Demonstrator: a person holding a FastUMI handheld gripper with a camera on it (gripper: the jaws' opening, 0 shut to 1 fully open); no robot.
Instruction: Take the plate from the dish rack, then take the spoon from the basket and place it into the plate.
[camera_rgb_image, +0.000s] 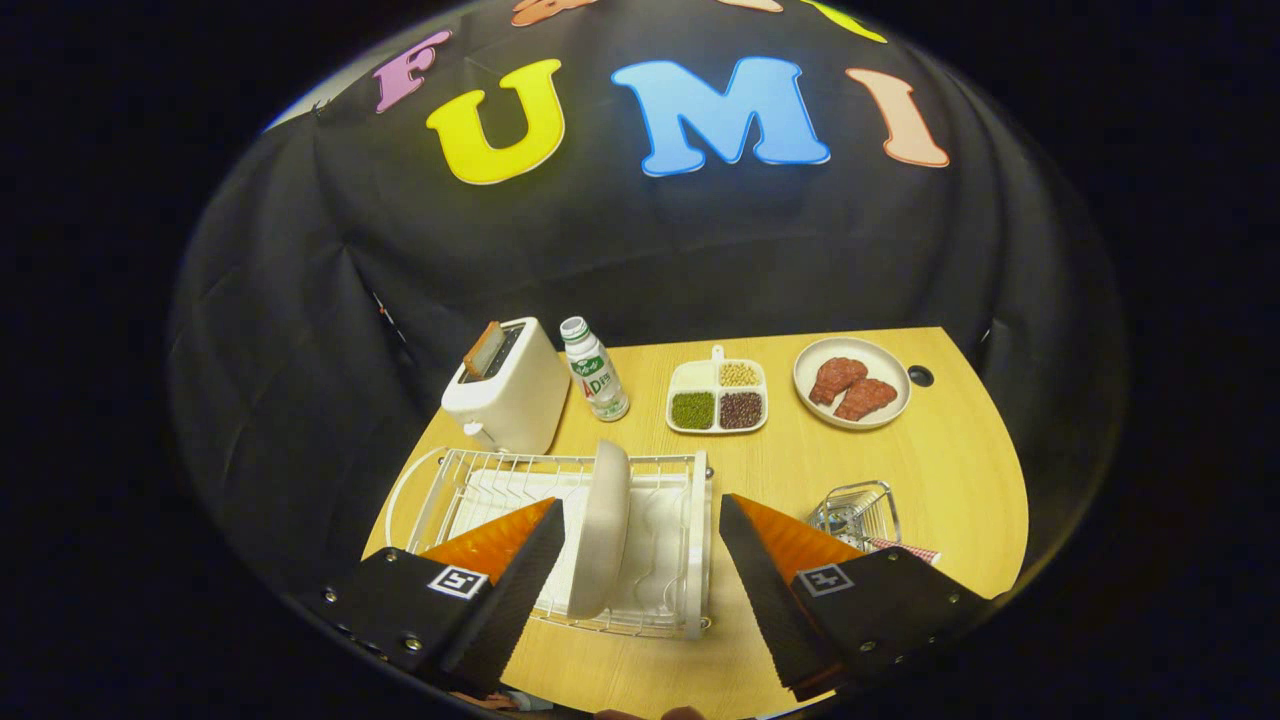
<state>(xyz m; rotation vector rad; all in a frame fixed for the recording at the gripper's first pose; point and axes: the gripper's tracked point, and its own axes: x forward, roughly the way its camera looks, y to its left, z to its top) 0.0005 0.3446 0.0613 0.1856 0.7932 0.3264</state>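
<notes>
A white plate (605, 528) stands on edge in the white wire dish rack (690, 560) on the wooden table. My gripper (640, 520) is open above the rack, its two orange-and-black fingers (520, 570) wide apart with the plate's rim between them, nearer the left finger; neither finger touches it. A small wire basket (858, 514) sits to the right of the rack, just beyond the right finger, with a red-checked handle sticking out of it; the spoon itself I cannot make out.
Beyond the rack stand a white toaster (505, 390) with a slice in it, a small bottle (595, 370), a divided dish of beans (718, 398) and a plate with meat (852, 383). Bare tabletop (950, 470) lies around the basket.
</notes>
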